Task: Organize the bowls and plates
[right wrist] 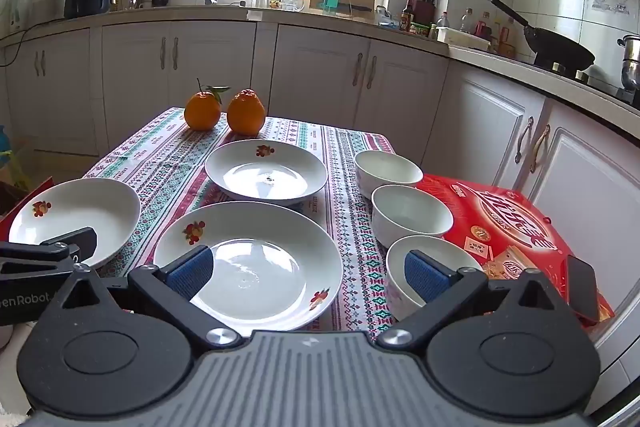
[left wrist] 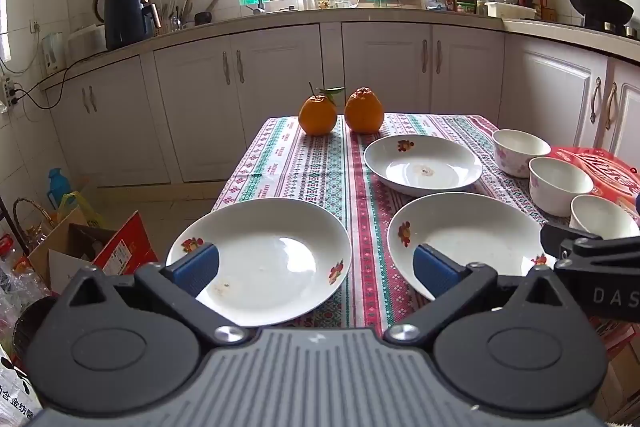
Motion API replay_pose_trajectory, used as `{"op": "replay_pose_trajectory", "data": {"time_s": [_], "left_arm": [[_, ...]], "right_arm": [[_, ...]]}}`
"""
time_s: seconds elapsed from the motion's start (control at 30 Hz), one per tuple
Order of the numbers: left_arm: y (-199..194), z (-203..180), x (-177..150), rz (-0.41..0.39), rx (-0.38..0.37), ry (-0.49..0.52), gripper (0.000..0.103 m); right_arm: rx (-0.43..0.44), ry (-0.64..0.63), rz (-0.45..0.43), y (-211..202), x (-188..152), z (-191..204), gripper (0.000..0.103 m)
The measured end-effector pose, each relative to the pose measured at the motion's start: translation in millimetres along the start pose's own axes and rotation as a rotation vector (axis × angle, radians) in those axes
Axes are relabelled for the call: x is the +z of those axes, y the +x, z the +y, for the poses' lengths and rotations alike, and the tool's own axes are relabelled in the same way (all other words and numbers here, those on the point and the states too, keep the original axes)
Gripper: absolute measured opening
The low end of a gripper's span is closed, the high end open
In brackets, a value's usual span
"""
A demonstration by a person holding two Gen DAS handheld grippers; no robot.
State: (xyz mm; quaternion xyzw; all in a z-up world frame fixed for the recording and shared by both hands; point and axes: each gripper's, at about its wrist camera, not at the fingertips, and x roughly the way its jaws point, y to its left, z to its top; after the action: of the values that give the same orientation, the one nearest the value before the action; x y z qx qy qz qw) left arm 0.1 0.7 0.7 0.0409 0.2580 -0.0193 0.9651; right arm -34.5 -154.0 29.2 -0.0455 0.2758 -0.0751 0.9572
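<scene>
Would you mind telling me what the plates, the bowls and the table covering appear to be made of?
The plates look like glazed white ceramic: glossy window reflections and printed fruit motifs. The bowls seem the same, smooth and shiny, possibly porcelain. The tablecloth looks like patterned woven fabric or printed vinyl; the matte stitched-looking bands leave it open.

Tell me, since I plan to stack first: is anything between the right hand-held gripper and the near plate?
Nothing visible. The right hand-held gripper is open, empty, just short of the near plate, which lies bare on the tablecloth.
</scene>
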Motion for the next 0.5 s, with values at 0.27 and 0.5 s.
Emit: {"op": "replay_pose_trajectory", "data": {"time_s": [0.27, 0.5], "left_arm": [[-0.8, 0.0, 1.5, -0.005, 0.005, 0.007, 0.102], [-3.6, 2.3, 2.3, -0.008, 0.005, 0.008, 0.102]], "right_arm": [[-0.003, -0.004, -0.003, -0.3, 0.3, 0.4, 0.103], [-0.004, -0.006, -0.003, -1.2, 1.2, 2.0, 0.103]]}}
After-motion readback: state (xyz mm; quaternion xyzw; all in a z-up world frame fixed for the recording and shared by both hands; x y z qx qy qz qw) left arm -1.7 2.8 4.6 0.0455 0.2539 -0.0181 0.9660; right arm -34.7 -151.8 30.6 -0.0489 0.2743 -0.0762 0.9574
